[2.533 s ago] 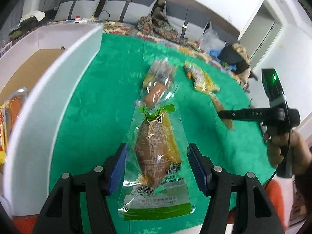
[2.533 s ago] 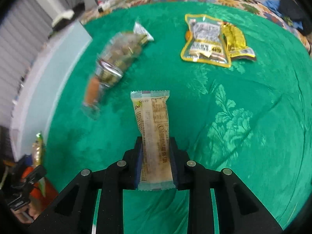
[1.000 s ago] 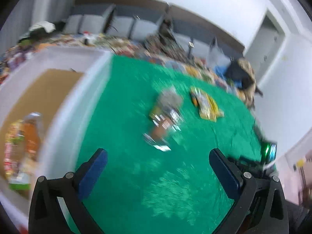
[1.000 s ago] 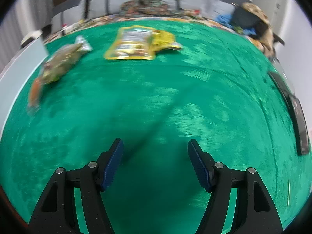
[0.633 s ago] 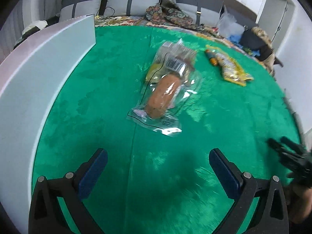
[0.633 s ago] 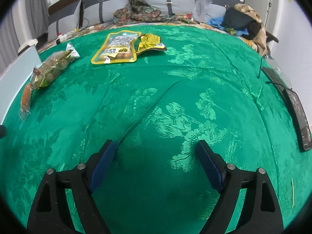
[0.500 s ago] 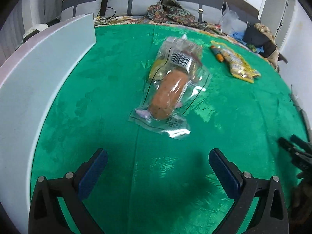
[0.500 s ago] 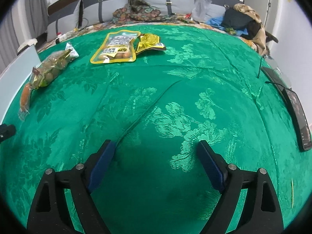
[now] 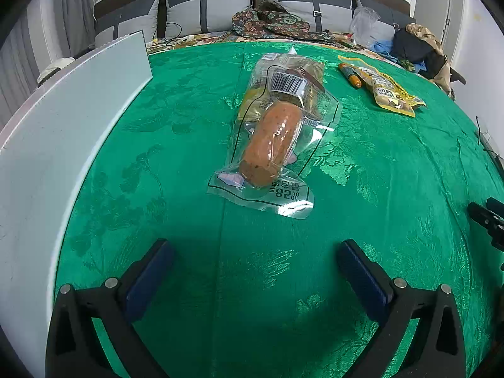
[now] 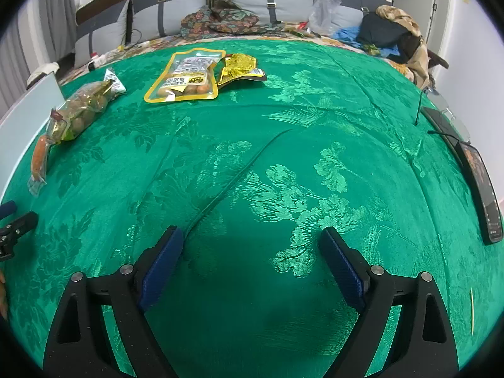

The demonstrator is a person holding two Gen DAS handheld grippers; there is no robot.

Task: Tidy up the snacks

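A clear pack with an orange sausage (image 9: 271, 145) lies on the green cloth (image 9: 378, 189), ahead of my left gripper (image 9: 255, 271), which is open and empty. Behind it a second clear snack bag (image 9: 293, 75) lies partly under it. A yellow-edged snack pouch (image 9: 387, 91) lies at the far right. In the right wrist view the same sausage pack (image 10: 39, 154), brown snack bag (image 10: 85, 104), yellow-edged pouch (image 10: 186, 78) and a gold wrapper (image 10: 237, 67) lie far ahead. My right gripper (image 10: 252, 264) is open and empty over bare cloth.
A white box wall (image 9: 63, 119) runs along the left; it also shows in the right wrist view (image 10: 22, 119). A dark phone (image 10: 482, 189) and a cable lie at the table's right edge. A sofa with cushions and clothes (image 9: 271, 22) stands behind the table.
Both grippers let go of their packs, the left's sweet-potato pack and the right's bar, and now stand open and empty. The left gripper has turned from the box to the sausage pack.
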